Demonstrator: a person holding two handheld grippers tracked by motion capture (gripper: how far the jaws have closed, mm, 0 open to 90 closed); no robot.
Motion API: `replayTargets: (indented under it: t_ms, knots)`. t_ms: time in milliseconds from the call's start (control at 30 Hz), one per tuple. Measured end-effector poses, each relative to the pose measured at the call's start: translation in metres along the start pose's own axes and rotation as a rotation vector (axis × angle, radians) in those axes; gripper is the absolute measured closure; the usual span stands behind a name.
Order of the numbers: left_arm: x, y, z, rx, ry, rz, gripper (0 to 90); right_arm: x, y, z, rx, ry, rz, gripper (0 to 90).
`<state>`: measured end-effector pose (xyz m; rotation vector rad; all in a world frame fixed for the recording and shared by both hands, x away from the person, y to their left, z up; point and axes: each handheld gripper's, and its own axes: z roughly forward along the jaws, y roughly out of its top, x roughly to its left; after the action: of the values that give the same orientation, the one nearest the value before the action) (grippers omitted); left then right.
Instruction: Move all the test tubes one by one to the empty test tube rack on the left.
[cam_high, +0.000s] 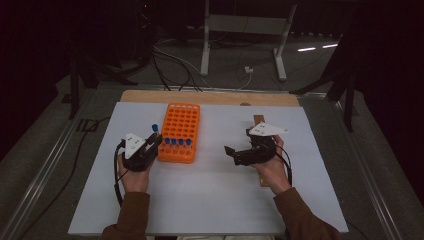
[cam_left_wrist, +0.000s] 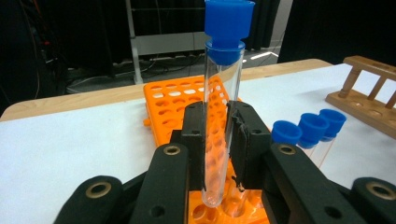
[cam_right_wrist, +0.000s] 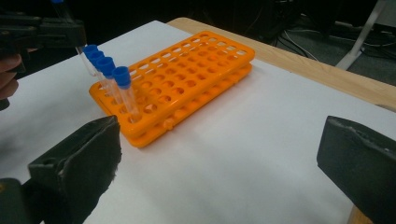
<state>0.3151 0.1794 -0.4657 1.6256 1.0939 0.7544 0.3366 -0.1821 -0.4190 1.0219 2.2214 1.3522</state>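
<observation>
At the left of the white surface (cam_high: 210, 200), the left hand-held gripper (cam_left_wrist: 218, 140) pinches a clear test tube (cam_left_wrist: 219, 107) with a blue cap upright between its jaws, the tube's rounded bottom just above the near holes of the orange rack (cam_high: 180, 131). Well apart to the right, the right hand-held gripper (cam_high: 239, 153) lies level in an upturned palm with its jaws spread wide on nothing. Behind the surface the room is dark, with cables on the floor; a wooden rack (cam_left_wrist: 369, 93) is cut off at the edge.
</observation>
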Motion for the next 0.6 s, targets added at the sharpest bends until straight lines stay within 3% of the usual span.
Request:
replayTargets:
  t_ms: [600]
  knots:
    - [0.002,-0.015,0.014,0.068,-0.002,0.003,78.1,-0.005,-0.005,-0.002,0.005,-0.002,0.01,0.1]
